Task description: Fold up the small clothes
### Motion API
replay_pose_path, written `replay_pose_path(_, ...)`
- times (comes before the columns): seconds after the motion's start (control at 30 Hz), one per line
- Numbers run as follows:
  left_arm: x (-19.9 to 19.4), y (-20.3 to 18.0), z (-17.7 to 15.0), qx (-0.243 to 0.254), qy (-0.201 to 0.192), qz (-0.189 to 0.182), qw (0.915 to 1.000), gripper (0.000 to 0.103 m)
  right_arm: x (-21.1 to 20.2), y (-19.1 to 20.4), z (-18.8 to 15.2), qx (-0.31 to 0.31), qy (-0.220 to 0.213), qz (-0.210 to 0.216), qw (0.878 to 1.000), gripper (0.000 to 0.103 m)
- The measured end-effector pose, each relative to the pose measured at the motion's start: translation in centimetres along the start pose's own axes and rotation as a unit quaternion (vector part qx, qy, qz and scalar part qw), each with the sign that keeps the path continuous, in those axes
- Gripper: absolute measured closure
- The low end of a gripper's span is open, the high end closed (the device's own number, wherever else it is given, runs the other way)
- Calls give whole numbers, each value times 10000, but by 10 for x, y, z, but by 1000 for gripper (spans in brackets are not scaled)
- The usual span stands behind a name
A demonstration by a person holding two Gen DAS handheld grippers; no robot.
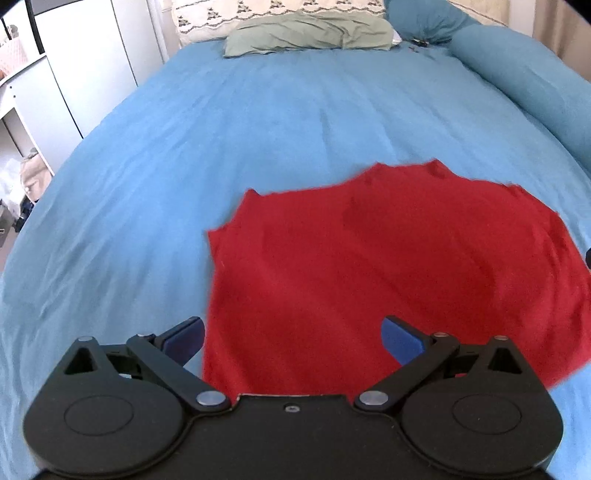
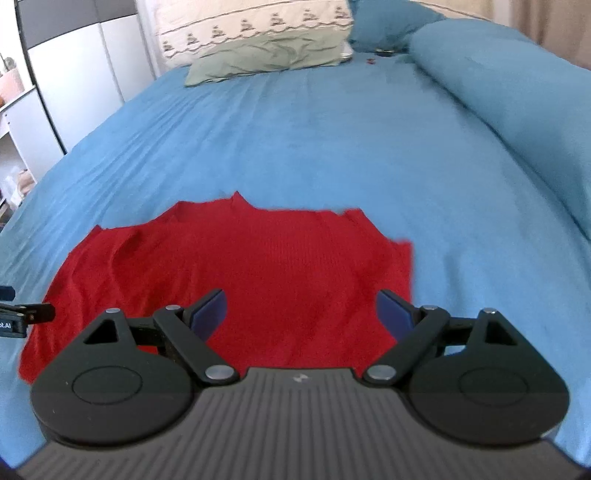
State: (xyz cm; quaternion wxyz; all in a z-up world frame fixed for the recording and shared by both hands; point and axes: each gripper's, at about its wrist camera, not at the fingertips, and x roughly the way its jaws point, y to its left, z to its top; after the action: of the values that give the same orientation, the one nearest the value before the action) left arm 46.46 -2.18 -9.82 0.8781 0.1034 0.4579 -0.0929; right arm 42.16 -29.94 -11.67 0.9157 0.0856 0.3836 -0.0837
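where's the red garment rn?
The red garment lies spread on the blue bedspread, near the bed's foot, just ahead of both open grippers; in the left wrist view it sits right of centre, far from the green pillow.

From my right wrist camera: right tongs (image 2: 299,314), jaws spread wide, nothing between the blue pads (image 2: 210,310), poised over a red garment (image 2: 266,266). Garment lies spread flat on the blue bedcover (image 2: 332,140). Left tongs (image 2: 14,310) just showing at the left edge. At the head of the bed: green pillow (image 2: 266,57), patterned cream pillow (image 2: 255,22).
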Motion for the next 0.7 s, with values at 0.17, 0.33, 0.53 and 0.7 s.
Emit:
replay_pose_path(0.17, -14, -34, -24, 48, 177, -163, 9997, 0, -38, -4, -39, 619, 184, -318, 9974, 0)
replay_pose_path(0.33, -3, -65, -34, 1, 396, -319, 9987, 0, -34, -16, -82, 1324, 459, -492, 9889, 2)
replay_pose_path(0.53, 15, -90, -25, -79, 355, -477, 9982, 0, -13, -46, -120, 2525, 198, -341, 9668, 5)
replay_pose_path(0.7, 33, -102, -8, -202, 346, -569, 9976, 0, -7, -62, -126, 3144, -214, -284, 9486, 6)
